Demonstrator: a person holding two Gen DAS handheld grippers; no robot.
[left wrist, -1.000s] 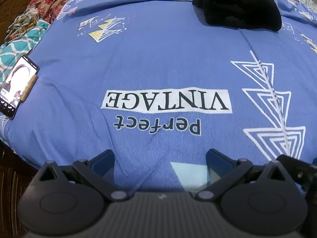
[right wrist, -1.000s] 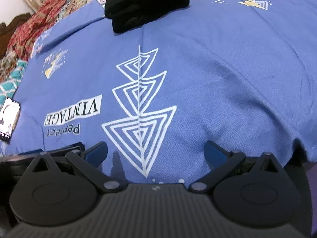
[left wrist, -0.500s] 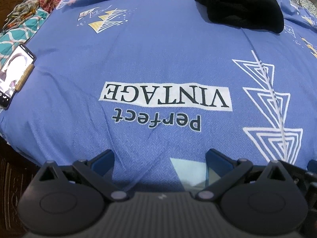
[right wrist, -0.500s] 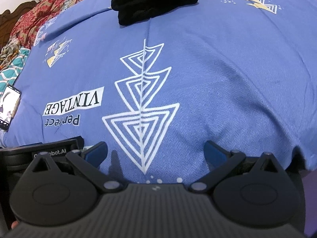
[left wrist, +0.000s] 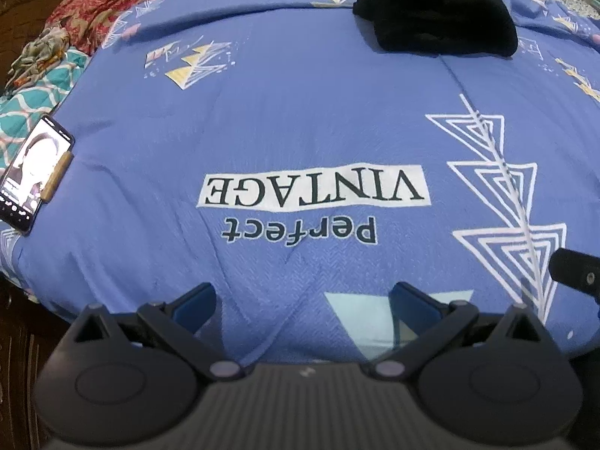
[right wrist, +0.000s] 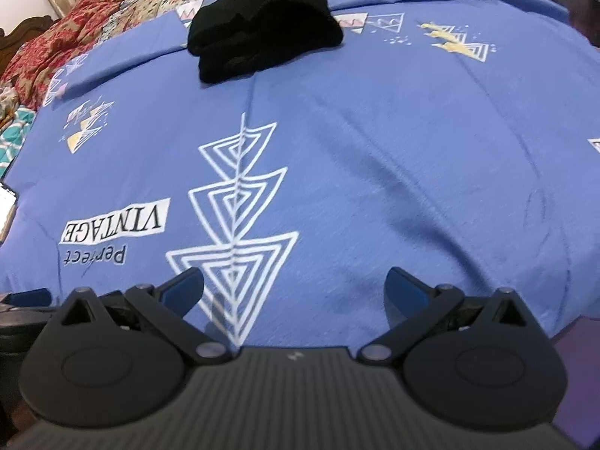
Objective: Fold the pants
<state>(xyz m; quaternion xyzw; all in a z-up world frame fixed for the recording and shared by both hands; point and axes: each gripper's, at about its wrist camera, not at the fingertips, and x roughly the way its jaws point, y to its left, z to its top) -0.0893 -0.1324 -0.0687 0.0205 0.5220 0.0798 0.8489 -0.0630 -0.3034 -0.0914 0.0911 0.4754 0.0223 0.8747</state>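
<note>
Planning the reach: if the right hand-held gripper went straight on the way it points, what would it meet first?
Probably the blue bedsheet itself; the right hand-held gripper, open, aims over bare sheet. The folded black pants lie farther off, left of that line. Depth is uncertain.

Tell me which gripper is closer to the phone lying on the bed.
Left. The left gripper is at the near edge with the phone off to its left. The right gripper sits further right, with the phone barely in view.

Bed covered by blue bedsheet (left wrist: 285,120), printed with "Perfect VINTAGE" and white nested triangles. Folded black pants (left wrist: 438,15) lie at far side. Lit phone (left wrist: 32,178) rests at left edge. Red patterned quilt (right wrist: 63,41) bunched beyond far-left corner.
</note>
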